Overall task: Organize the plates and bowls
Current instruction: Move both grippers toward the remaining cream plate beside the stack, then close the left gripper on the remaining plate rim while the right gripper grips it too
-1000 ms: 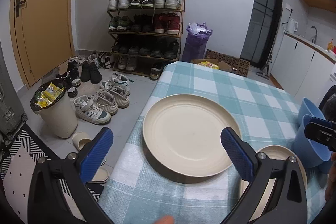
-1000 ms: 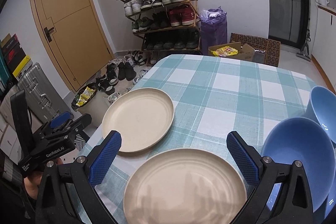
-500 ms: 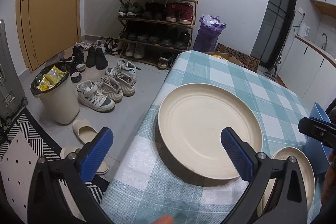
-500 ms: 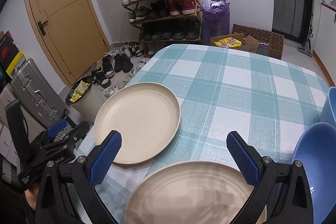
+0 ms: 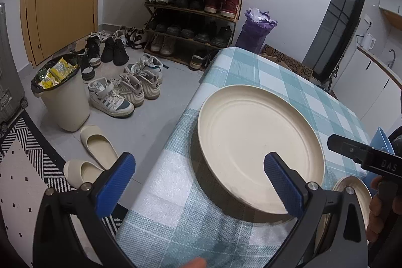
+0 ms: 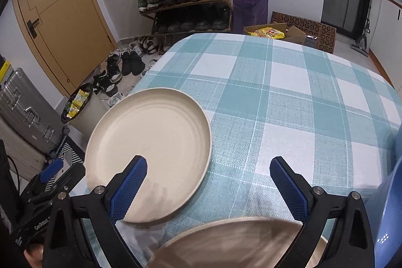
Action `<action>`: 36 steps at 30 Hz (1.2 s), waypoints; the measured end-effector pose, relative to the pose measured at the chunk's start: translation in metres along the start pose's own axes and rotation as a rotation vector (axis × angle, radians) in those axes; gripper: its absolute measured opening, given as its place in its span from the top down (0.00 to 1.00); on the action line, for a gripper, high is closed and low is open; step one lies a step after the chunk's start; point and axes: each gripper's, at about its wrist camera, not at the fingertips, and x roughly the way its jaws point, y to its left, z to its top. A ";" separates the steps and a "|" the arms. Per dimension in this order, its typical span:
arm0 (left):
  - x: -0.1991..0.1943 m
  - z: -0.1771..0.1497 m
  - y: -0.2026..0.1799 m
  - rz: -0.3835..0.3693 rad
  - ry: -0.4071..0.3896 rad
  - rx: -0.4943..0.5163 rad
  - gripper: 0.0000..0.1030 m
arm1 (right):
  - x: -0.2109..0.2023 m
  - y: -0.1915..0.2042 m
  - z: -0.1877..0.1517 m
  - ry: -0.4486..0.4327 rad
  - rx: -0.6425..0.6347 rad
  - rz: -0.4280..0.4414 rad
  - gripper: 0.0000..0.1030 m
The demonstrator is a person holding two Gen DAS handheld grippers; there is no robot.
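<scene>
Two plates, centre plate [image 6: 148, 150] and lower plate [image 6: 226, 243], remain unstacked; our left tool [image 5: 198, 185] and right tool [image 6: 208, 187] gape empty.

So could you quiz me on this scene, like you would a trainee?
1. True or false: the left gripper is shut on the far plate.
2. How many cream plates are on the table?
3. What is beside the near plate, on the right? A) cup B) blue bowl C) pan

Key: 1 false, it is open. 2 two. 3 B.
</scene>
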 end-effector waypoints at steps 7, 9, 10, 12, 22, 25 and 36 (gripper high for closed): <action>0.001 -0.001 0.004 -0.059 -0.016 -0.015 0.15 | 0.024 0.000 0.004 0.053 -0.011 -0.006 0.17; 0.002 -0.001 0.004 -0.069 -0.018 -0.016 0.21 | 0.028 0.000 0.004 0.059 -0.013 -0.006 0.18; 0.003 -0.002 0.004 -0.075 -0.015 -0.017 0.28 | 0.030 -0.001 0.004 0.061 -0.011 -0.005 0.18; 0.004 -0.003 0.005 -0.080 -0.009 -0.017 0.35 | 0.033 -0.002 0.004 0.068 -0.010 -0.012 0.20; 0.014 -0.007 0.003 -0.109 0.033 -0.027 0.57 | 0.048 -0.001 0.003 0.104 -0.030 0.008 0.42; 0.017 -0.008 0.002 -0.114 0.053 -0.021 0.60 | 0.049 -0.001 0.001 0.109 -0.029 0.012 0.46; 0.017 -0.008 0.002 -0.130 0.054 -0.019 0.78 | 0.053 0.000 -0.002 0.112 -0.048 0.005 0.72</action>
